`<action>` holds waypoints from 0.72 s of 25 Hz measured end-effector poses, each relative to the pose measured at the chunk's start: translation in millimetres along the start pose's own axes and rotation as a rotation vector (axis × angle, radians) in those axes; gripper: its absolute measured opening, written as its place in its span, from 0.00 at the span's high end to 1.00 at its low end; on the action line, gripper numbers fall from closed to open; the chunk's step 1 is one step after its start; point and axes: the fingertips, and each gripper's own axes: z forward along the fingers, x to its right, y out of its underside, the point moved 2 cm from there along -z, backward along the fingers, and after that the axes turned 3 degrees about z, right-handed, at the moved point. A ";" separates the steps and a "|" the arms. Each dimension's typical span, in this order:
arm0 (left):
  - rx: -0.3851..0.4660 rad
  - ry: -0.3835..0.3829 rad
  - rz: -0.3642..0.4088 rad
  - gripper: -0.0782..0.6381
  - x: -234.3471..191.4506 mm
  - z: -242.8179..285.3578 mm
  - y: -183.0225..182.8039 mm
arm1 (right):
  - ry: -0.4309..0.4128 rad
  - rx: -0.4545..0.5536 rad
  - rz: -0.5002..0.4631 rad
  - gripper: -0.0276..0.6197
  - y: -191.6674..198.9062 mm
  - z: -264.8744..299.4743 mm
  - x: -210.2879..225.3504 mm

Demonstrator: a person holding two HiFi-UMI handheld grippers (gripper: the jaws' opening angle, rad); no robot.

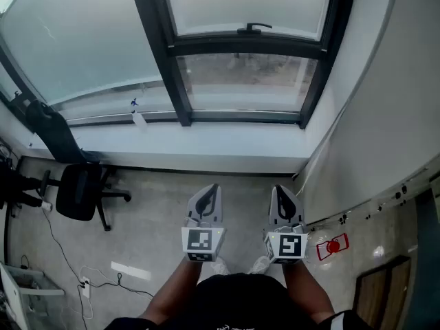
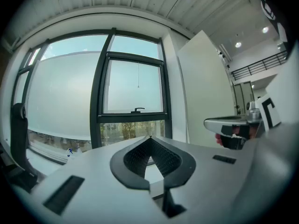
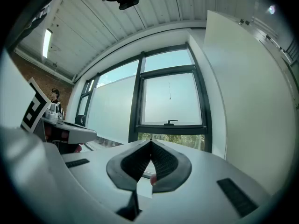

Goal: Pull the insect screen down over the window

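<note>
Stands well back from the window, on the near side of the white sill. Holds the left gripper and the right gripper low and side by side, both pointed toward the glass, each claw pressed together with nothing pinched. Finds no mesh drawn across the pane. Judges the insect screen to be rolled up at the head of the right-hand sash (the roll itself cannot be made out). Sees only a thin pull cord hanging down the middle of that upper pane, ending above the dark handle on the crossbar. Expects light, soft going: fine mesh with hardly any weight, easy to crease or tear, probably sprung against the pull. Reckons the cord's small end piece the place to pinch, since the string looks thin and slippery enough to slide through flat pads. Advises a straight downward draw, not sideways, to keep the mesh square in its tracks. Leaves the office chair at the left well apart.
</note>
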 end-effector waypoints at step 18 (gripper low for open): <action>0.000 0.012 -0.009 0.89 -20.6 -10.7 10.1 | 0.000 -0.023 -0.002 0.95 10.6 4.9 -26.3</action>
